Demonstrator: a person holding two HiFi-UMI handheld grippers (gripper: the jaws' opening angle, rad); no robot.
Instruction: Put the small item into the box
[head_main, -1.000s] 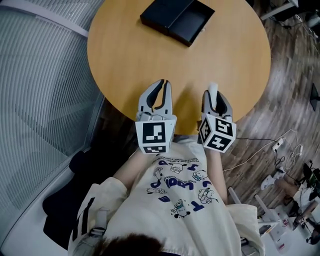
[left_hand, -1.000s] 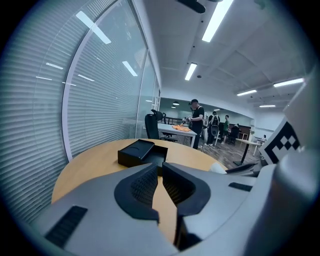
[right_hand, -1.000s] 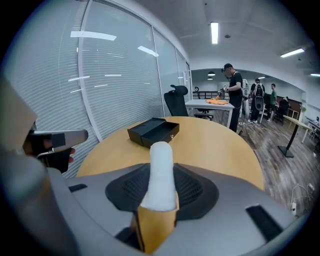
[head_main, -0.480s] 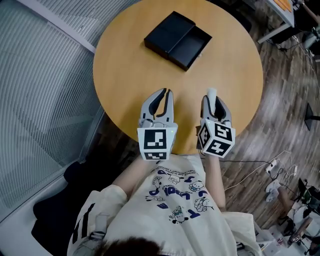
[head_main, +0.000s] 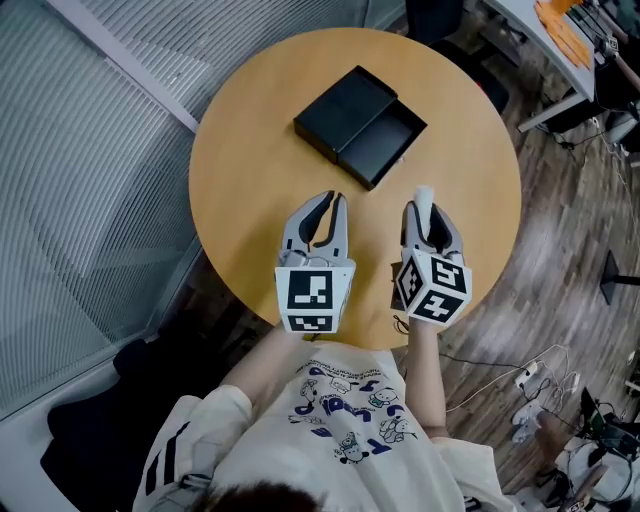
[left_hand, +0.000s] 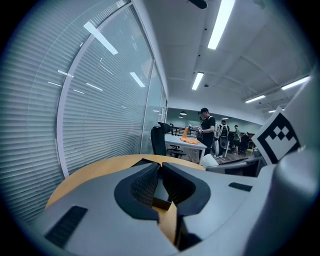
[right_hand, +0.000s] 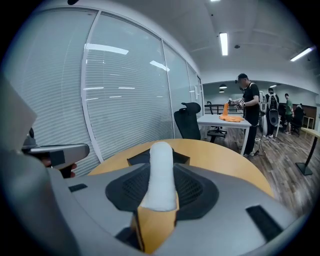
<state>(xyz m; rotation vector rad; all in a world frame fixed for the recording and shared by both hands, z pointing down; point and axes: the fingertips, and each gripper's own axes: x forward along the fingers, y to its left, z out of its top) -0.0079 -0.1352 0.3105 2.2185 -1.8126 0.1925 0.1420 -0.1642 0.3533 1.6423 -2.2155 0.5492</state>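
Note:
A black box (head_main: 360, 125) lies open on the round wooden table (head_main: 250, 130), its lid beside the tray, ahead of both grippers. My right gripper (head_main: 425, 206) is shut on a small white rounded item (right_hand: 161, 172) that sticks out past the jaws toward the box. The white item (head_main: 424, 197) shows as a pale tip in the head view. My left gripper (head_main: 329, 204) hovers over the near part of the table, its jaws closed together with nothing between them. The box (right_hand: 141, 158) peeks out dark behind the item in the right gripper view.
A glass wall with blinds (head_main: 90, 170) runs along the table's left. A black office chair (right_hand: 189, 122) and a white desk (right_hand: 225, 120) stand beyond the table, with several people by them. Wood floor (head_main: 560, 230) and cables lie to the right.
Both grippers have moved forward over the table toward the box, which now sits lower and nearer in the head view. The white item stays held in the right gripper.

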